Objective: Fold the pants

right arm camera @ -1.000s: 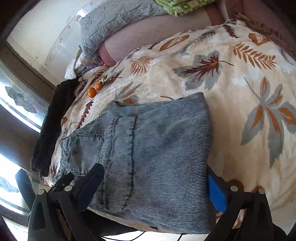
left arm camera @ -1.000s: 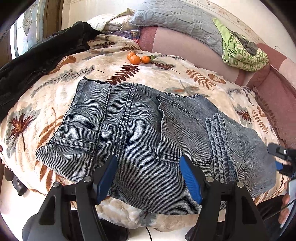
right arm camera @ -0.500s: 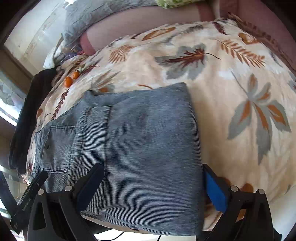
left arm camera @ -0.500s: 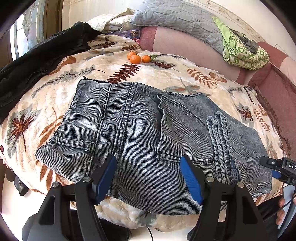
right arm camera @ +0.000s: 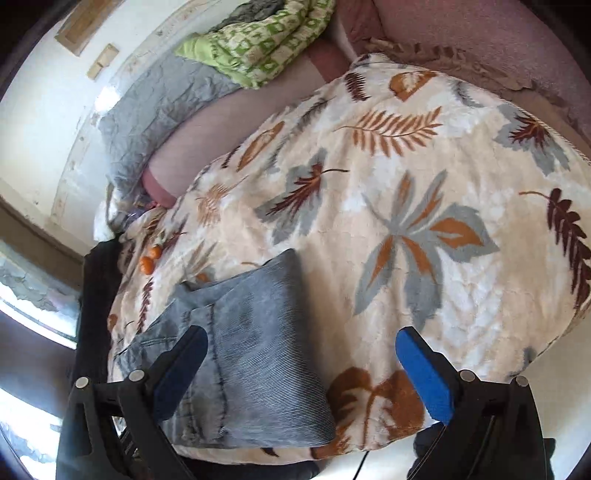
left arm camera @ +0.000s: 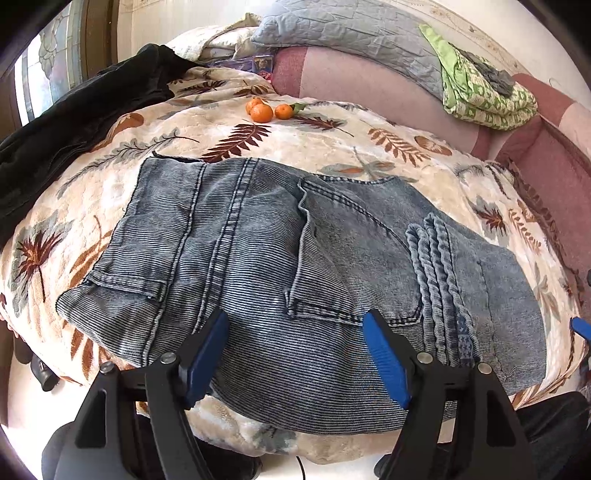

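Note:
Folded blue jeans (left arm camera: 258, 240) lie flat on a leaf-print blanket (left arm camera: 332, 140), back pockets and waistband up. My left gripper (left arm camera: 295, 317) hovers over their near edge; its jaws are opening, and the denim beneath the blue pads is not pinched. In the right wrist view the jeans' folded right end (right arm camera: 255, 350) sits at lower left. My right gripper (right arm camera: 301, 332) stands open there, its left finger over the denim and its right finger over bare blanket (right arm camera: 406, 221). Only a blue pad tip of the right gripper (left arm camera: 581, 326) shows at the left wrist view's right border.
Three oranges (left arm camera: 262, 110) rest on the blanket beyond the jeans. A black garment (left arm camera: 74, 122) is heaped at far left. A grey pillow (left arm camera: 351, 33) and a green patterned quilt (left arm camera: 480, 96) lie along the pink back cushion. The blanket's near edge drops off below the grippers.
My right gripper has slid right and rolled, so the jeans now sit to its left with bare blanket ahead. It has nearly left the left wrist view. The left gripper's jaws stand slightly wider.

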Available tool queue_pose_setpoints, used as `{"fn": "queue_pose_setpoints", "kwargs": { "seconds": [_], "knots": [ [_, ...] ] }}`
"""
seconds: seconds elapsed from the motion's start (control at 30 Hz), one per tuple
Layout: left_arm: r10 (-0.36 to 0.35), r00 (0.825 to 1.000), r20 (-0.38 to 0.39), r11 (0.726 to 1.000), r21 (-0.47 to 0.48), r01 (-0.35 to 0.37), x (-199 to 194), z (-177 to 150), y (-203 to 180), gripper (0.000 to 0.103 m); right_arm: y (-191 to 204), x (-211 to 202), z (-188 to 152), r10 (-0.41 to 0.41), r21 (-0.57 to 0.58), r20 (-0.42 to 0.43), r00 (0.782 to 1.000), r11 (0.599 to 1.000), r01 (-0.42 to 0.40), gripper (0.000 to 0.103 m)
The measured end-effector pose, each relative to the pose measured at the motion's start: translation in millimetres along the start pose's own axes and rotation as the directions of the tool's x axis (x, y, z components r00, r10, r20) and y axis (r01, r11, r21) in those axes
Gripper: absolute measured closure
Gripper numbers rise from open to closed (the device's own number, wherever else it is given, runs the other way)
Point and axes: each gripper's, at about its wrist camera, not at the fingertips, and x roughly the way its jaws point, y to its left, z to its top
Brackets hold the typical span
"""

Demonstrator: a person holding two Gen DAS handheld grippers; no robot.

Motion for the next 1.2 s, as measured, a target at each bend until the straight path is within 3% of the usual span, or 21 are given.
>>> {"fn": "queue_pose_setpoints", "kwargs": {
  "seconds": [0.1,0.2,0.23,0.43,0.63,0.8,0.97,1.07,1.13,1.2],
  "knots": [
    [0.009,1.000,0.001,1.000,0.018,-0.009,1,-1,-3,0.027,14,32,-18,0.065,-0.076,-0.098,0.993,0.994,-0.073,0.000],
    [0.005,1.000,0.003,1.000,0.013,-0.005,0,-1,-1,0.027,-13,79,-36,-0.037,0.016,-0.242,0.970,0.999,0.042,0.001],
    [0.004,1.000,0.004,1.000,0.009,-0.004,0,-1,0,0.027,-13,73,-37,-0.022,0.022,-0.185,0.982,0.999,0.027,0.000],
    [-0.014,1.000,0.004,1.000,-0.013,0.014,-1,0,5,0.027,31,43,-22,-0.019,-0.097,-0.099,0.995,0.995,0.009,0.000],
    [-0.046,0.999,0.003,0.998,-0.032,0.046,-3,1,10,0.027,92,56,-18,0.105,-0.165,-0.141,0.984,0.978,-0.128,0.000],
    [-0.063,0.998,0.008,0.997,-0.035,0.064,-5,0,15,0.027,141,98,-31,0.193,-0.187,-0.257,0.947,0.951,-0.244,0.000],
    [-0.112,0.992,0.054,0.991,-0.066,0.115,-17,-1,29,0.027,179,147,-45,0.255,-0.183,-0.388,0.886,0.921,-0.345,0.000],
    [-0.176,0.974,0.145,0.968,-0.154,0.198,-36,-4,57,0.027,177,191,-53,0.208,-0.185,-0.435,0.876,0.932,-0.313,0.000],
    [-0.214,0.957,0.197,0.934,-0.244,0.259,-44,-8,83,0.027,178,189,-52,0.225,-0.180,-0.395,0.891,0.932,-0.315,0.000],
    [-0.187,0.957,0.222,0.895,-0.363,0.259,-47,-14,113,0.027,187,188,-54,0.170,-0.221,-0.408,0.897,0.935,-0.278,0.000]
  ]
}}
